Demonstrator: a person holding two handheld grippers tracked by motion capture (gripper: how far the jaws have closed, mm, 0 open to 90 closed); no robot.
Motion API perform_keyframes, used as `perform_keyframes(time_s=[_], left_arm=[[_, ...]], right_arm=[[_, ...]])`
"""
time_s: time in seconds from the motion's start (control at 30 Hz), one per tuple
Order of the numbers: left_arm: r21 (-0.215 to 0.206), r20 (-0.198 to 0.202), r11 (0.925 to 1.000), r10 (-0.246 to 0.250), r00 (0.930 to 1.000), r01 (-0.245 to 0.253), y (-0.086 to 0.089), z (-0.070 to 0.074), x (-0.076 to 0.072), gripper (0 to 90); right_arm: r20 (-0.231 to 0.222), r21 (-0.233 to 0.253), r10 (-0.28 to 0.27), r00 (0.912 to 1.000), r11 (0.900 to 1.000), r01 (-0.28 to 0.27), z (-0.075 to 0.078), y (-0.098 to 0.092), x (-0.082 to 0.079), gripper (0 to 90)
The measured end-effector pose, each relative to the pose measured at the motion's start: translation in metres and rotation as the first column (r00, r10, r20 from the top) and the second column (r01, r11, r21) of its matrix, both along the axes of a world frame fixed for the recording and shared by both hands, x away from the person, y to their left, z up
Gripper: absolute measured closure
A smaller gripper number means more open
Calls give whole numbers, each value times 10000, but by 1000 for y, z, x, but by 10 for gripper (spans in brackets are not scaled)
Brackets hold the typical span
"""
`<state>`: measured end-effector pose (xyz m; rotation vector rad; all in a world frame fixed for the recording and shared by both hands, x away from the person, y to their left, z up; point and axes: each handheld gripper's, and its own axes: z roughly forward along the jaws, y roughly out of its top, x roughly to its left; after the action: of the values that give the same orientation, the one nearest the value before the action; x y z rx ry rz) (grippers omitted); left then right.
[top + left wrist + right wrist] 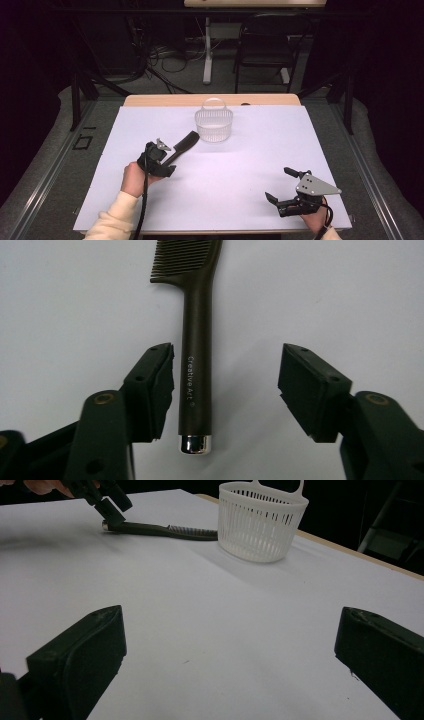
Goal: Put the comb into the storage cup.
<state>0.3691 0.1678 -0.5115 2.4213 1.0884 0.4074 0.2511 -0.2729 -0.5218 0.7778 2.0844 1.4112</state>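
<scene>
A dark comb (pixel 197 375) with a silver end cap lies flat on the white table cover (pixel 235 165), its teeth pointing away toward the basket. My left gripper (pixel 225 385) is open and straddles the comb's handle, which lies close against the left pad (pixel 159 385) and well apart from the other pad. In the high view the left gripper (pixel 167 159) sits at the comb's (pixel 184 143) near end. My right gripper (pixel 280 185) rests open near the table's front right with nothing between its jaws; the right gripper view shows the same open gripper (pixel 227 650).
A white slatted plastic basket (pixel 214 126) with a loop handle stands at the back centre, just beyond the comb's teeth; it looks empty. The right gripper view shows the basket (pixel 260 522), the comb (pixel 160 530) and the left gripper (pixel 107 502) far off. A chair (pixel 265 47) stands behind the table.
</scene>
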Motion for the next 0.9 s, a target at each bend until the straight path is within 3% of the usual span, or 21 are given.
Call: perform_keyframes(time_s=[0.37,0.77,0.9], left_arm=[[-5,165,9994,346,9993,-346,3,5,9,168],[396,-100,9980,493,9987,-489,-3,2,23,5],[475,-230,9982,377,9990,-365,-5,0,25,0]], right_arm=[[-50,-54,42,10000,10000,-42,-1,2,0,0],[-130,-115,55,9999,9999,-56,-2,3,2,0],[-149,-198,59,9999,9998,-62,-2,3,2,0]])
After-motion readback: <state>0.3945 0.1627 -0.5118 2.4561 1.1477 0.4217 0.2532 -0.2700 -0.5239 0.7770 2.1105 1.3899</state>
